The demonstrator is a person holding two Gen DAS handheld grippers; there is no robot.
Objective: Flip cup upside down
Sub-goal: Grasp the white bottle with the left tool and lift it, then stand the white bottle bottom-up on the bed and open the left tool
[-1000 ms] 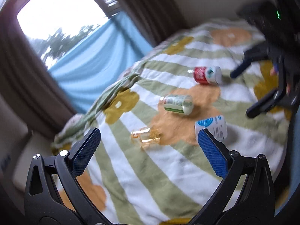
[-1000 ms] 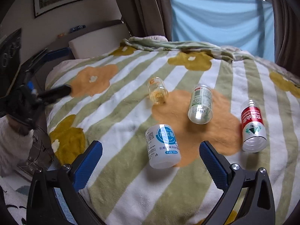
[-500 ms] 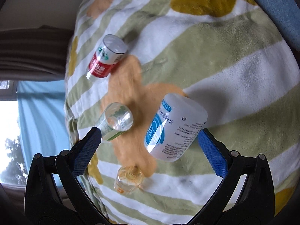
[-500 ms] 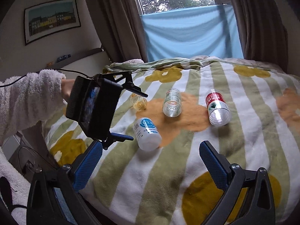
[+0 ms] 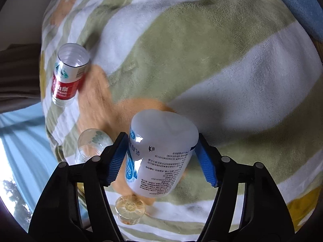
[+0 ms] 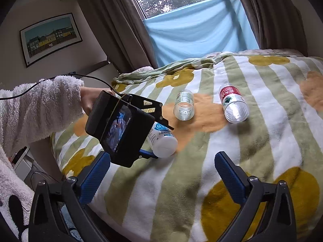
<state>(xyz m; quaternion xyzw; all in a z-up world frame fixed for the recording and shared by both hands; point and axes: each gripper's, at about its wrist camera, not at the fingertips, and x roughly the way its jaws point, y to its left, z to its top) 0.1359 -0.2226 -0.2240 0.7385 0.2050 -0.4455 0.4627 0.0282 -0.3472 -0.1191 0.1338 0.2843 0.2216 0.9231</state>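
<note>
A white plastic cup [image 5: 161, 151] with a blue label lies on its side on the striped blanket [image 5: 222, 60]. My left gripper [image 5: 160, 137] is shut on it, one blue pad against each side of its body. In the right wrist view the same cup [image 6: 165, 147] rests on the blanket [image 6: 262, 141] with the left gripper [image 6: 159, 141] reaching in from the left, held by a hand in a fluffy white sleeve [image 6: 36, 109]. My right gripper [image 6: 162, 155] hovers open above the bed's near edge, with nothing between its pads.
Other cups lie on their sides nearby: a red-labelled one [image 5: 66, 78] [image 6: 232, 102], a clear green-labelled one [image 5: 91, 143] [image 6: 183, 106] and a small amber glass [image 5: 130, 205]. Curtains and a blue cloth [image 6: 201, 30] hang behind the bed.
My left gripper swung over the bed, came down on the white cup and narrowed its fingers onto it. The right gripper pulled back and tilted up, staying open.
</note>
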